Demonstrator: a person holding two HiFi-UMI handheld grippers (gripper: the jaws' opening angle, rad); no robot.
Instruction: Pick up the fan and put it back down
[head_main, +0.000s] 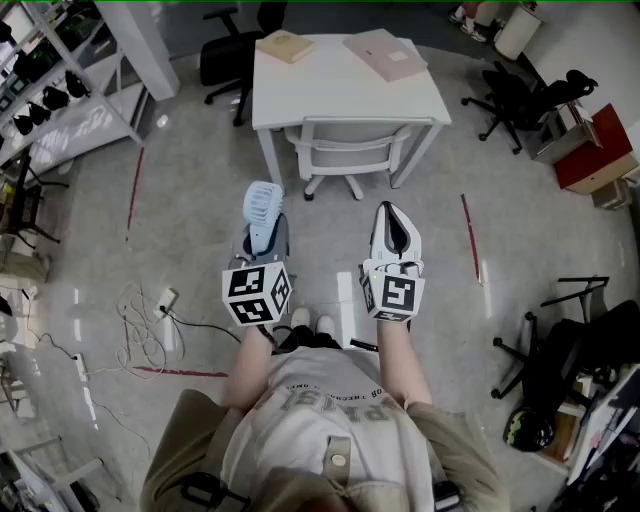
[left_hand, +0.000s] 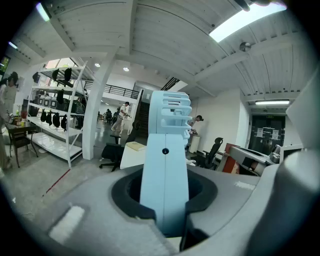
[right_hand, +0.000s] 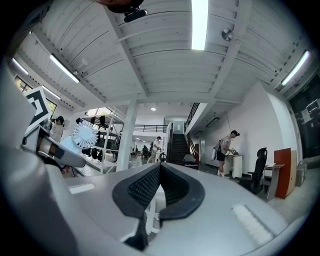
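The left gripper clamps its jaws on the fan, upright in mid-air short of the desk's near edge. The right gripper is closed and empty. Risk: the smooth handle slips and the fan drops.

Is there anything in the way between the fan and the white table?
Yes, partly. The left gripper holds the fan in the air, and a white chair stands tucked in at the near edge of the table, between fan and tabletop.
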